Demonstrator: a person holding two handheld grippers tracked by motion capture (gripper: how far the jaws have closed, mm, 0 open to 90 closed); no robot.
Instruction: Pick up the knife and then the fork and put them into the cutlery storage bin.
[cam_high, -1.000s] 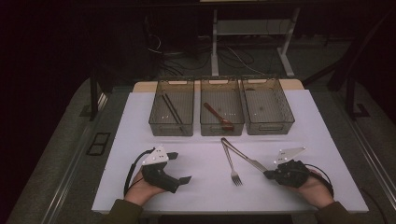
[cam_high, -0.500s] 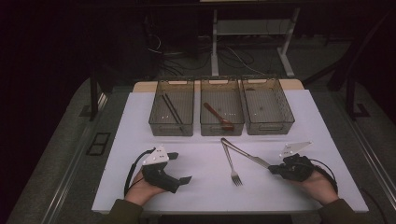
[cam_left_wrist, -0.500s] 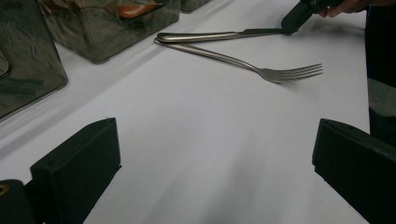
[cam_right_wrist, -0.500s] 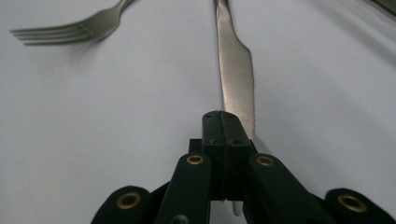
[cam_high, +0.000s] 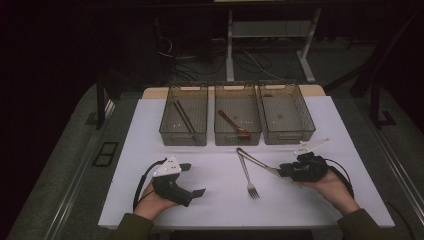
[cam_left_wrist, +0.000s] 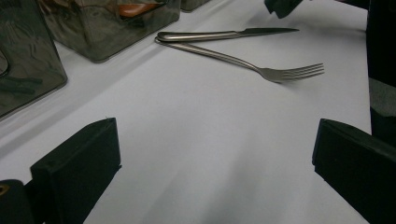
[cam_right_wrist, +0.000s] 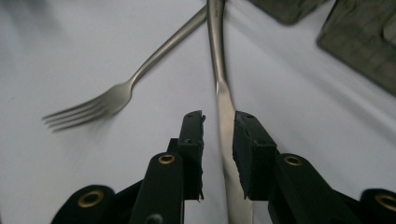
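A steel knife (cam_high: 257, 162) and a fork (cam_high: 247, 175) lie on the white table top, their handle ends meeting near the middle bin. My right gripper (cam_high: 282, 170) is at the knife's blade end. In the right gripper view the knife (cam_right_wrist: 217, 46) runs between the jaws of the right gripper (cam_right_wrist: 219, 116), which have just been opening; a gap shows beside the blade, and the fork (cam_right_wrist: 107, 100) lies to the left. My left gripper (cam_high: 194, 179) rests open on the table at the left, nothing between its jaws (cam_left_wrist: 215, 123). Ahead of it lie the knife (cam_left_wrist: 224, 34) and fork (cam_left_wrist: 252, 65).
Three clear bins stand in a row at the back: the left bin (cam_high: 183, 135) holds black chopsticks (cam_high: 184, 117), the middle bin (cam_high: 237, 137) a wooden spoon (cam_high: 234, 125), and the right bin (cam_high: 287, 135) looks bare. The table edge runs close in front of both hands.
My right hand has shifted a little away from the table's front edge and leftward along the knife, and its jaws now stand apart around the blade. The left hand has stayed put.
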